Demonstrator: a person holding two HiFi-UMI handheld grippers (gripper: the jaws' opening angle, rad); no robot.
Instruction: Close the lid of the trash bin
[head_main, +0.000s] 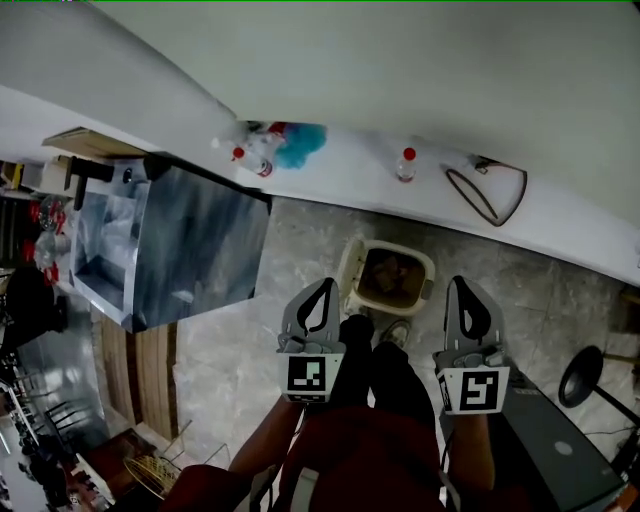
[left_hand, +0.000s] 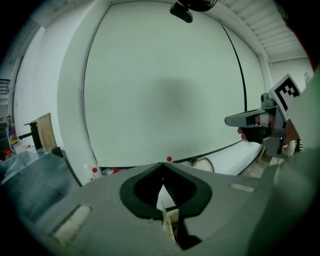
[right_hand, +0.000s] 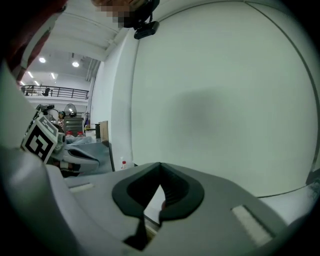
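Observation:
The cream trash bin (head_main: 390, 252) stands on the marble floor ahead of my feet, its brown inside showing. Its lid (head_main: 350, 272) stands up at the bin's left side. My left gripper (head_main: 325, 284) hangs just left of the bin, near the raised lid, its jaws shut with nothing between them. My right gripper (head_main: 461, 283) hangs right of the bin, also shut and empty. In the left gripper view, a cream edge of the bin (left_hand: 170, 220) shows below the closed tips (left_hand: 161, 165). The right gripper view (right_hand: 160, 165) mostly faces the white wall.
A grey plastic-covered cabinet (head_main: 190, 245) stands to the left. On the white ledge behind the bin are bottles (head_main: 405, 165), a blue object (head_main: 300, 145) and a looped cable (head_main: 490, 190). At the lower right are a dark case (head_main: 560, 440) and a round black stand (head_main: 580, 375).

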